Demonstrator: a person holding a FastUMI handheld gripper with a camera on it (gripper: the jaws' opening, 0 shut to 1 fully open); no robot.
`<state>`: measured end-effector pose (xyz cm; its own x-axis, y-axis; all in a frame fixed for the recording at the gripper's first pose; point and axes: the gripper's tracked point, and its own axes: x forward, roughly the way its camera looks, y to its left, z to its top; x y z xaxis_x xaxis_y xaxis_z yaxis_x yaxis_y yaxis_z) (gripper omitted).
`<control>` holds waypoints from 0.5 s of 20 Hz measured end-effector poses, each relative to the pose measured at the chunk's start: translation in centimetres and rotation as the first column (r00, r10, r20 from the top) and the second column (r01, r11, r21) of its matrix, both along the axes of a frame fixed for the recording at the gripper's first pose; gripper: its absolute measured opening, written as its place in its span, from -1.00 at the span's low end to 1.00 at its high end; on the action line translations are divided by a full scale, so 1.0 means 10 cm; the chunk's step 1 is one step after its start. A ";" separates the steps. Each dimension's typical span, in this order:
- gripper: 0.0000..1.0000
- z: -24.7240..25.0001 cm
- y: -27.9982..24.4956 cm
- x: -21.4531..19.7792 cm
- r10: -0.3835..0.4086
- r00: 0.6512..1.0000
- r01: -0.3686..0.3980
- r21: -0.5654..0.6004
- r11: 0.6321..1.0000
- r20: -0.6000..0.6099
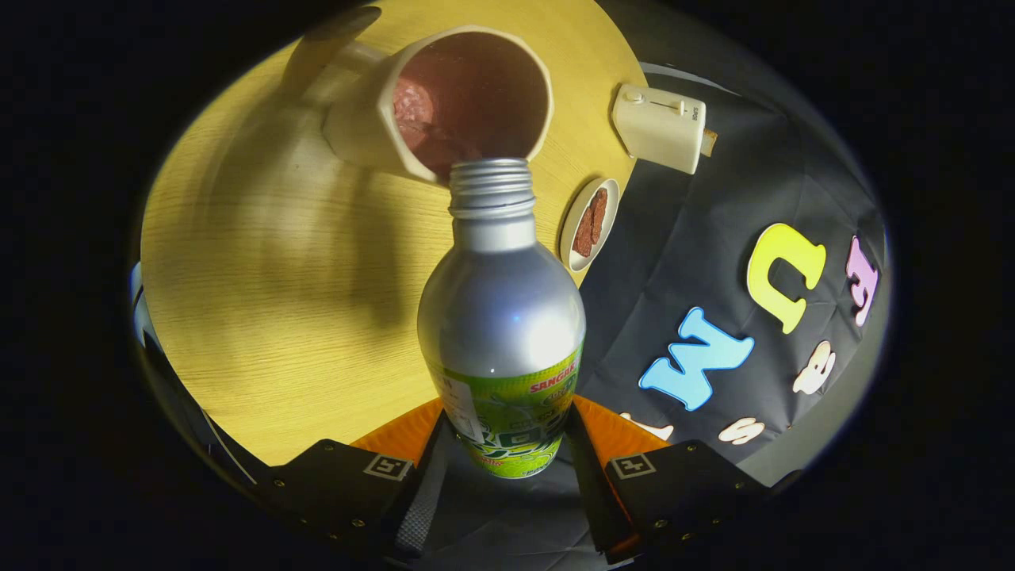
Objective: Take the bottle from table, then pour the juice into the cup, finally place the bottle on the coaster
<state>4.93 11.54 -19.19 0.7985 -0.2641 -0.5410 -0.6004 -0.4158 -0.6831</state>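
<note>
The gripper (507,444) was closed on the lower body of a silver metal bottle with a green printed label (501,333), one finger pressing each side of the labelled part. The fingers were only as far apart as the bottle's width.

The bottle's long axis ran straight forward from between the fingers, its base nearest the camera and its neck pointing away. Its threaded mouth was uncapped and sat at the near rim of a cream-coloured ceramic cup with a handle (373,119), which stood just beyond the fingers on a round, light yellow wooden table (262,301). Whether mouth and rim touched could not be told. The whole view was tilted, so the bottle seemed tipped toward the cup. That suggested the pouring step was in hand, though no stream of juice could be seen.

The inside of the cup looked dark reddish-brown, with a lighter, lumpy patch on one side. Whether that was liquid or the cup's own glaze could not be told.

Beyond the bottle, at the table's edge, lay a small cream oval dish (574,226) holding reddish-brown pieces. Farther off stood a cream toaster (658,127) with a slice sticking out of it. Whether the dish was the coaster the bottle must end on could not be told.
</note>
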 end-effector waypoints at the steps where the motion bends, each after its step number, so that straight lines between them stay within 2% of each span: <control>1: 0.52 0.01 0.00 -0.01 -0.001 1.000 0.001 -0.004 1.000 -0.001; 10: 0.51 0.09 0.01 0.00 -0.001 1.000 0.001 -0.036 0.999 0.004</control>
<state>4.97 11.66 -18.33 0.8004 -0.2841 -0.5279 -0.5980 -0.4400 -0.6699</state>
